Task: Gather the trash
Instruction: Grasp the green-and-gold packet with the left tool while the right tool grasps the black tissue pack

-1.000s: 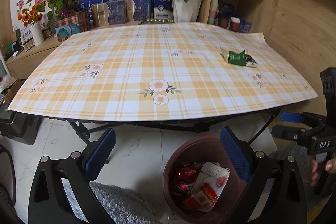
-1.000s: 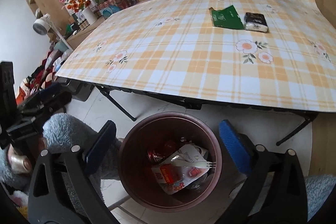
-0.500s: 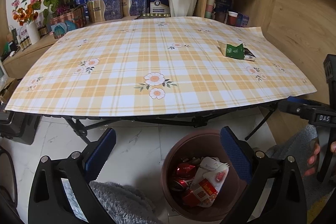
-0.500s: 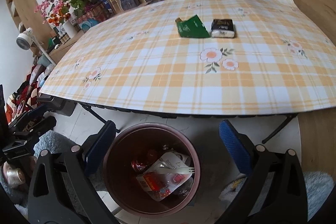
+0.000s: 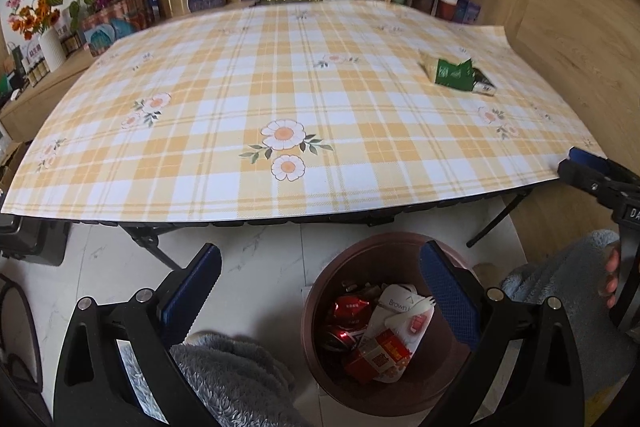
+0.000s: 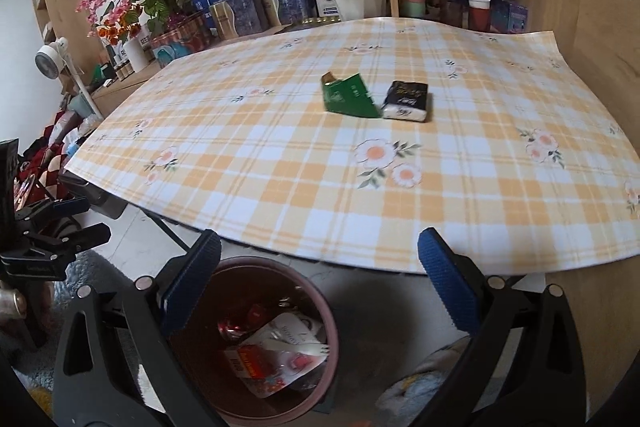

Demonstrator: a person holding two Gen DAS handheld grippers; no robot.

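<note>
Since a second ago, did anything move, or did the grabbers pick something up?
Only the right gripper moved: it swung from over the bin up toward the green packet and black tissue pack, which now sit nearer the middle of its view. Nothing was grabbed or dropped. The left gripper barely shifted; both grippers' fingers are open and empty, and the packets and the bin's trash lie as before.

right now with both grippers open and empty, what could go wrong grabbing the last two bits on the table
The green packet and black tissue pack lie almost touching, so the right gripper could pinch both or knock one away. Both are flat, so the fingertips may scrape the checked cloth. The bin is below the table edge, so an early release could miss it.
</note>
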